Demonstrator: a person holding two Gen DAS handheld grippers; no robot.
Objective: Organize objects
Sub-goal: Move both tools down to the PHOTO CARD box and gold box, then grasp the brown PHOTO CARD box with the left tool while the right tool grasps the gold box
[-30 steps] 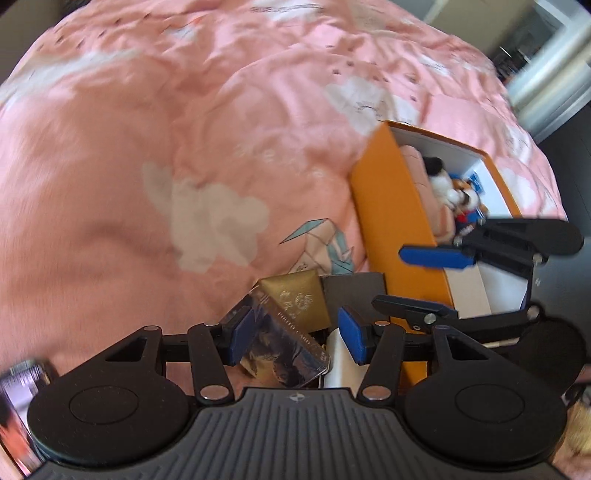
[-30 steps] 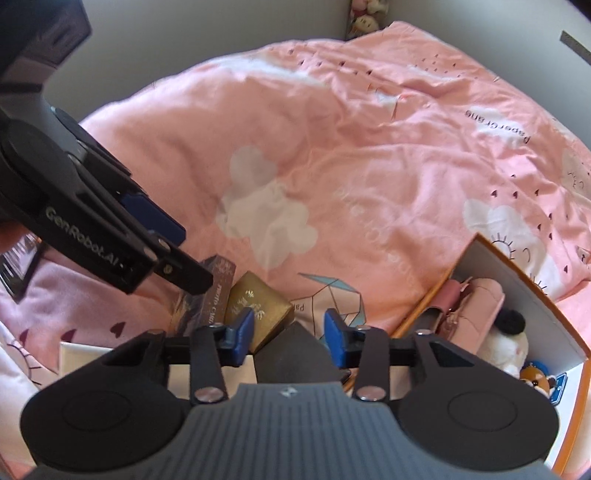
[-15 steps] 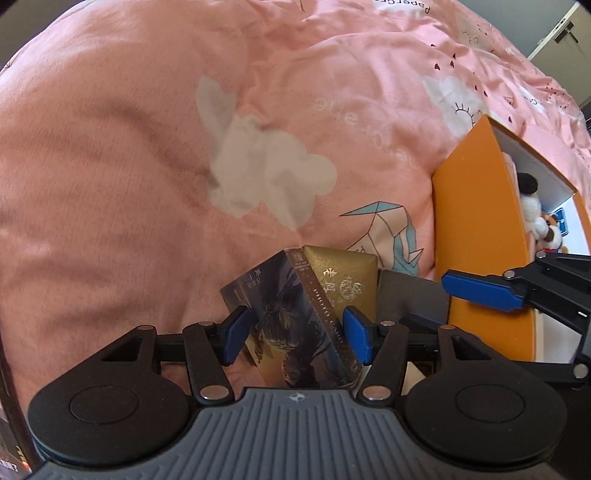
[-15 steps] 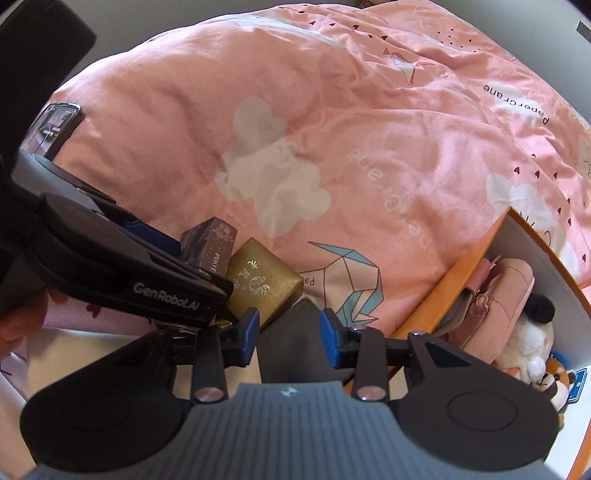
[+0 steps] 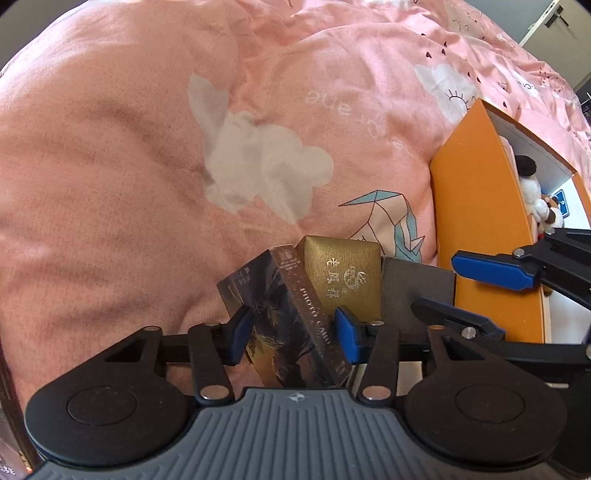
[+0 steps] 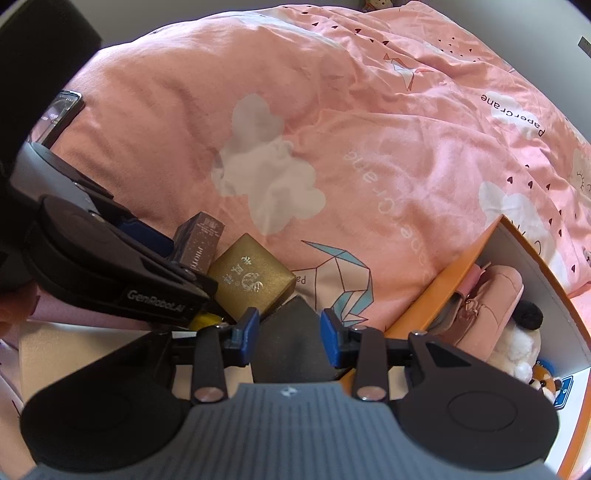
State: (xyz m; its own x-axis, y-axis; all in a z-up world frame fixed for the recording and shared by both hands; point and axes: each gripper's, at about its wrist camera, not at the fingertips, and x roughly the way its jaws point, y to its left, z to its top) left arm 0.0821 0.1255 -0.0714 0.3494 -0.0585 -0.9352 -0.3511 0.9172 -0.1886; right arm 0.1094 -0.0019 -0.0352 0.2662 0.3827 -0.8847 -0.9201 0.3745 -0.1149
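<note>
Sunlit pink cloud-print duvet (image 6: 369, 129), grey wall (image 6: 184, 22)

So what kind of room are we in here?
Most likely a bedroom: a pink cloud-print duvet fills both views, with a plush toy tucked in an orange box on the bed.

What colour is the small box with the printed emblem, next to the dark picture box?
Gold, with a pale emblem and characters on its face: the small box. The left wrist view shows it best.

Pink duvet (image 5: 147, 184), white clouds; gold box (image 5: 343, 273); orange box (image 5: 476, 206); dark illustrated card box (image 5: 280, 325).
</note>
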